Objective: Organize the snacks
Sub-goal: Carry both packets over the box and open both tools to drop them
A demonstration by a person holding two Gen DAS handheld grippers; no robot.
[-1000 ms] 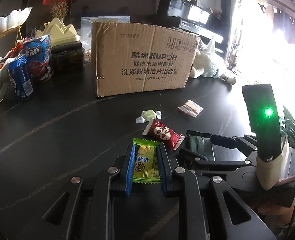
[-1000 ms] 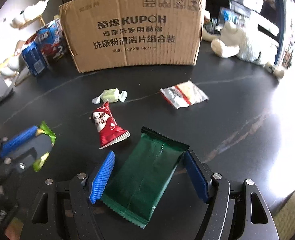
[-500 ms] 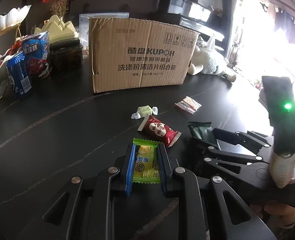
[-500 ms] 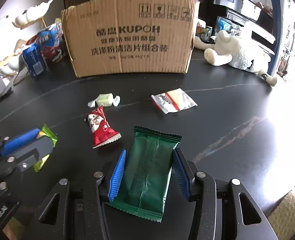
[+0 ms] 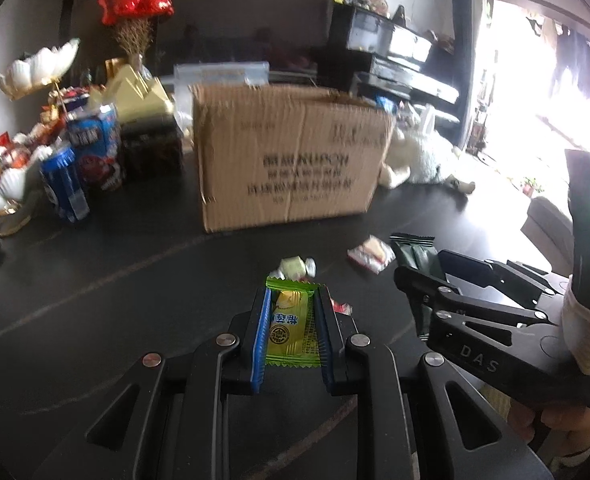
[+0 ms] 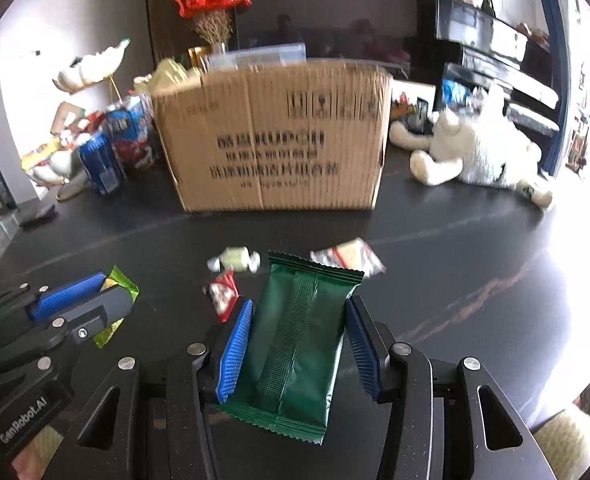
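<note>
My left gripper [image 5: 292, 312] is shut on a yellow-green snack packet [image 5: 291, 326] and holds it above the black table. My right gripper [image 6: 298, 330] is shut on a dark green snack packet [image 6: 295, 344], also lifted; it also shows in the left wrist view [image 5: 413, 254]. A cardboard box [image 6: 271, 136] stands open-topped behind, also in the left wrist view [image 5: 287, 160]. On the table lie a pale green candy [image 6: 235, 259], a red packet [image 6: 223, 294] and a clear red-and-white packet [image 6: 347, 258].
Blue snack cans and boxes [image 5: 83, 160] and a shell-shaped stand [image 5: 35, 68] crowd the back left. A white plush toy [image 6: 479, 148] lies to the right of the box. The left gripper shows at the right wrist view's lower left [image 6: 75, 312].
Both grippers have lifted with their packets and moved toward the box. The right gripper's jaws closed on the green packet during the last second.
</note>
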